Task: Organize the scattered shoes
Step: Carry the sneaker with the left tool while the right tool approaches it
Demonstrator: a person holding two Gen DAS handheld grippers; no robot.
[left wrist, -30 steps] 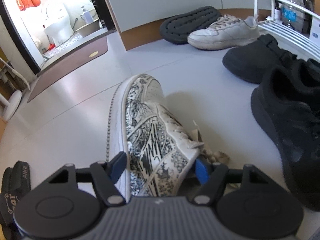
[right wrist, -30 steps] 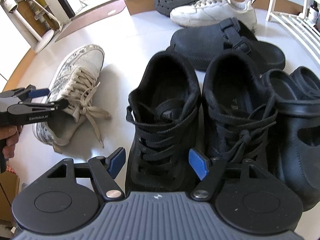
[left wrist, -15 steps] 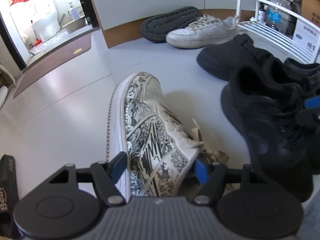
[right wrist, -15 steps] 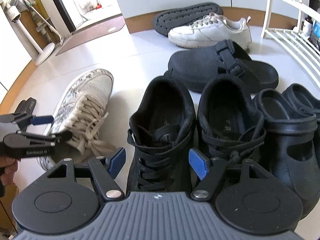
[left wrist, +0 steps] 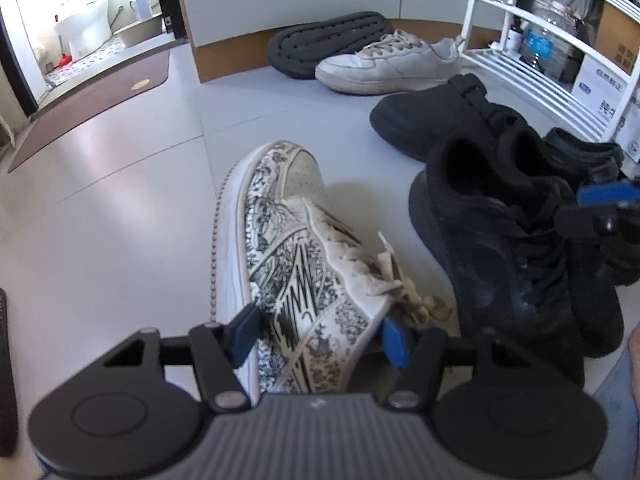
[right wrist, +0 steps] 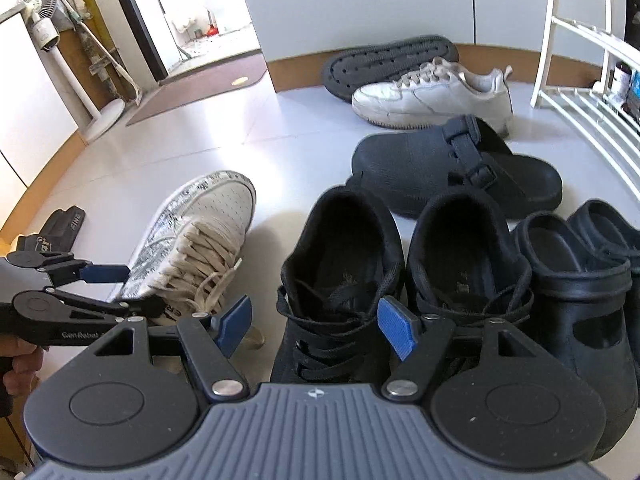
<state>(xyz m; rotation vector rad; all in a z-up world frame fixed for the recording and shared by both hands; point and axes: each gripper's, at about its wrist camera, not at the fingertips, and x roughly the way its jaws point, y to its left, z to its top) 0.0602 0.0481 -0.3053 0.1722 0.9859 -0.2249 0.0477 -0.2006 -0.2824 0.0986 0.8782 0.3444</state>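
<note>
Shoe count on floor (right wrist: 168, 168), right wrist view: 1 patterned sneaker (right wrist: 200, 236), 2 black lace-ups, 1 black clog w/ strap (right wrist: 452, 168), 1 white sneaker (right wrist: 432, 94), 1 dark sole-up slipper (right wrist: 388, 64), 2 black slip-ons at far right (right wrist: 576, 280) (2nd one mostly cut off by frame edge). Plus 1 black strap sandal at left edge (right wrist: 60, 228), partly hidden.

Black lace-ups: L one (right wrist: 340, 280) and R one (right wrist: 464, 256) side by side, touching, heel openings facing away from cam, toes toward cam. Parallel.

Patterned sneaker (left wrist: 296, 264): on floor, left of the black pair, apart from it. Long axis runs roughly front-back in left wrist view, toe far end pointing toward wall, heel near cam. Tilted, rolled toward its lace side, printed side panel up. Laces loose, spilling on floor toward black pair.

Left gripper (left wrist: 320, 332): straddles heel end of patterned sneaker, jaws just been closing in. Blue pads sit v. close to both flanks; can't tell if they're pressing yet.

Right gripper (right wrist: 316, 328): jaws apart, nothing clamped, hovering above the L black lace-up, pads clear of it.

White sneaker lies sideways along wall, toe to left, just in front of the slipper. White wire rack (left wrist: 532, 76) at right, bottles + boxes on it. Person's hand (right wrist: 20, 364) on left gripper's handle.
</note>
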